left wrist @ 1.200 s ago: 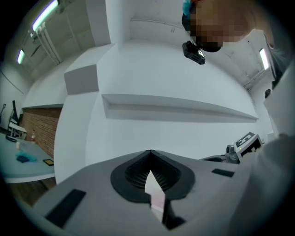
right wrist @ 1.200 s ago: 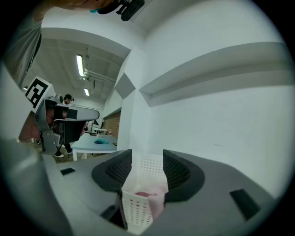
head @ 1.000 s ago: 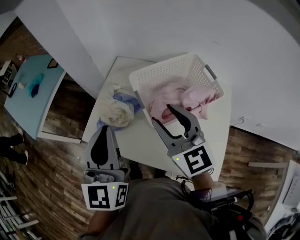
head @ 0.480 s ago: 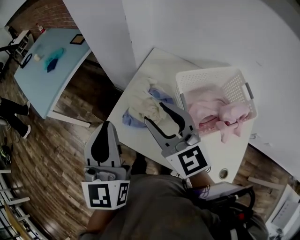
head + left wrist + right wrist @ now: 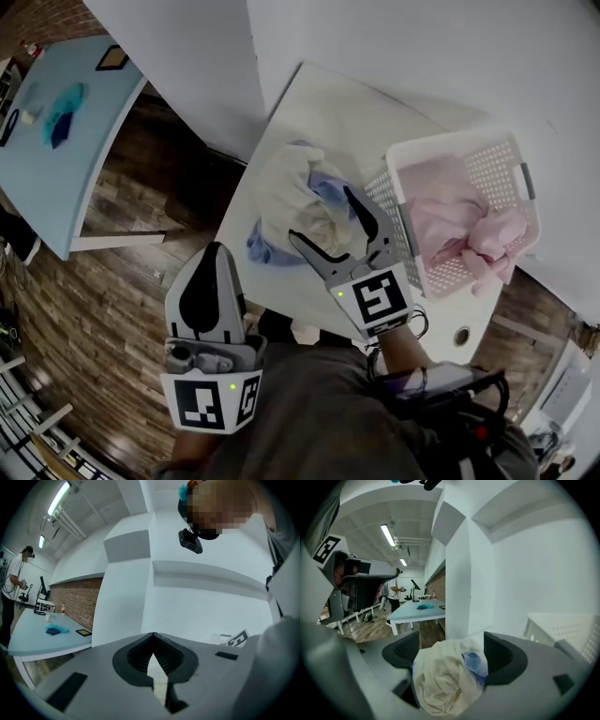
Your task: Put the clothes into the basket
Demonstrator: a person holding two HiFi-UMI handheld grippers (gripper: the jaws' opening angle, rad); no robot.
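A white plastic basket [image 5: 455, 142] stands on the right of the white table [image 5: 356, 108] and holds pink clothes [image 5: 459, 220]. Left of it lies a heap made of a cream garment [image 5: 289, 192] and a blue garment [image 5: 330, 192]. My right gripper [image 5: 321, 214] hovers at the near side of this heap, jaws opening. In the right gripper view the cream garment [image 5: 443, 681] and blue garment [image 5: 474, 660] fill the gap between the pads [image 5: 401, 651], not squeezed. My left gripper [image 5: 216, 249] stays low beside the person's body, off the table, shut and empty [image 5: 153, 634].
A white pillar and wall rise behind the table. A light-blue table [image 5: 56, 141] with small items stands over the wooden floor to the left. A person [image 5: 11, 588] stands far off by it. A round hole [image 5: 461, 335] is in the table's near right corner.
My right gripper has moved left from the basket of pink clothes to the cream and blue heap, and its jaws stand wider. The left gripper has hardly moved.
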